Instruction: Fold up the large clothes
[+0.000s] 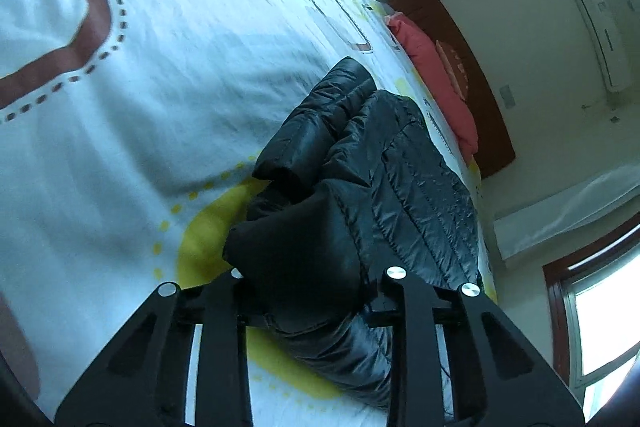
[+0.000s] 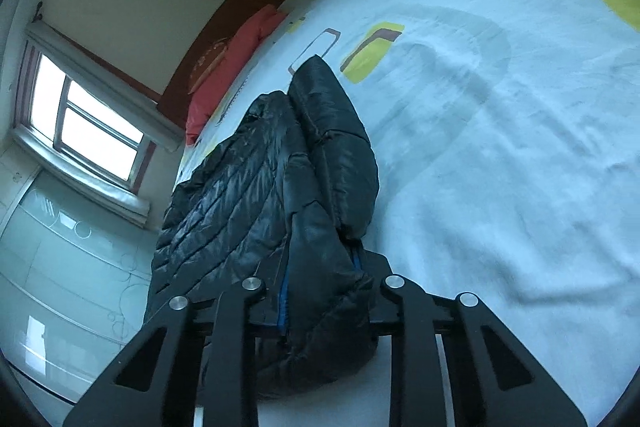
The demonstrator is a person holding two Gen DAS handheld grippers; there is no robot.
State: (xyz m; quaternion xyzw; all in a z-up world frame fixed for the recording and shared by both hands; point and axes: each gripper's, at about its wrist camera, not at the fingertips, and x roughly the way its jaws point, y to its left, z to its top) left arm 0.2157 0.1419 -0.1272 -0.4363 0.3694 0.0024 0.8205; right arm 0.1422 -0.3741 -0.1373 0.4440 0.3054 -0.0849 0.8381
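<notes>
While both my grippers sit low over the bed [image 1: 160, 87], each has its jaws closed on a bunched fold of the black puffer jacket [image 1: 392, 163]. My left gripper [image 1: 312, 279] pinches one padded edge; my right gripper [image 2: 320, 287] clamps another, where a blue lining strip [image 2: 283, 303] shows. Jacket lies on the patterned sheet, near the red pillow [image 1: 436, 79].

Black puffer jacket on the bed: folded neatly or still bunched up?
Bunched, not folded. The black puffer jacket lies in a rumpled heap on the bedsheet, sleeve draped over the body, with no flat, squared layers.
</notes>
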